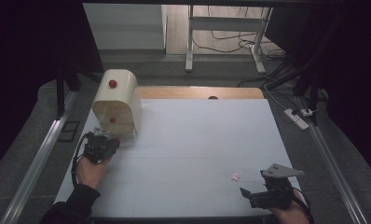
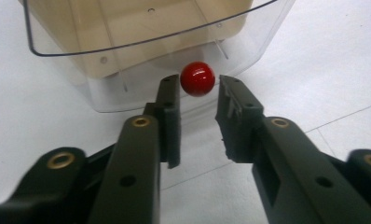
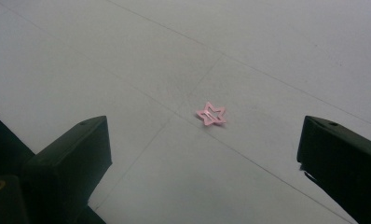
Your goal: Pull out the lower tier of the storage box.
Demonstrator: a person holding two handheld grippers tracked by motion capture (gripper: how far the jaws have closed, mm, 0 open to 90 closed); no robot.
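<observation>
From the high view, a cream box (image 1: 117,100) with a round top stands at the far left of the white tabletop (image 1: 188,140). The left gripper (image 1: 101,143) sits right at its front. The right gripper (image 1: 267,193) rests near the front right, close to a tiny pink star (image 1: 235,177).

In the left gripper view, a red ball knob (image 2: 197,79) on the clear drawer (image 2: 141,51) sits between the fingers (image 2: 170,100). They look slightly apart from it, not squeezing.

In the right gripper view, the fingers (image 3: 72,154) are wide open, with the pink star lying flat ahead.
</observation>
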